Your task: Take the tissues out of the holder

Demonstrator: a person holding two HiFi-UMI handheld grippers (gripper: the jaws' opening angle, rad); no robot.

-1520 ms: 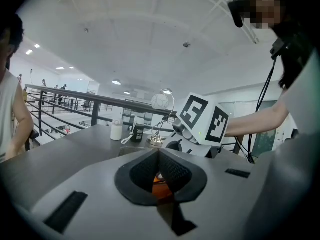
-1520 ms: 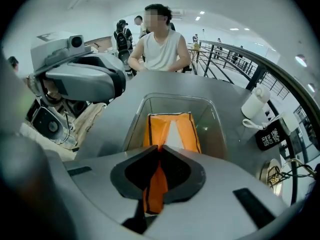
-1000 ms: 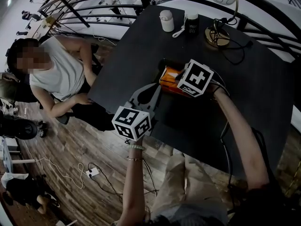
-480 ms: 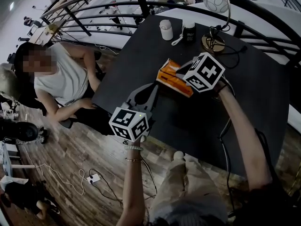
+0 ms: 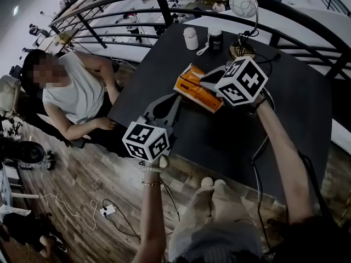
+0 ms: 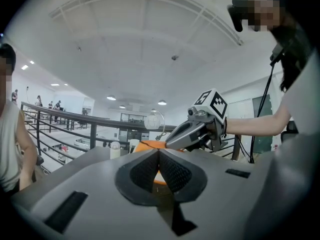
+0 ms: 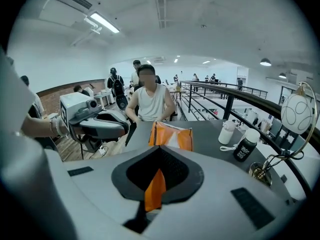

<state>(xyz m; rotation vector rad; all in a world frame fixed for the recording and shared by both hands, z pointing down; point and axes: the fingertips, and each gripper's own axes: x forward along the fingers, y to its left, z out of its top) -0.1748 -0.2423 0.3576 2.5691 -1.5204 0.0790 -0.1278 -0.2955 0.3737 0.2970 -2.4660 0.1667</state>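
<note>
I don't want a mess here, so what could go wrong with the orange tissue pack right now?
1. The right tongs pinch only a thin edge of the orange tissue pack, so that edge might slip out or tear.
2. The left tongs are shut and empty, so no second grip steadies the pack if it swings or drops.

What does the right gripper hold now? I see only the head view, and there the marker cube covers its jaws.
Observer: In the right gripper view, the right gripper is shut on one edge of the orange tissue holder; an orange strip sits between the jaws.
Operator: And the left one, does it grip something?
Observer: No. In the left gripper view, the left gripper is shut with nothing between its jaws; the holder only shows beyond them.
</note>
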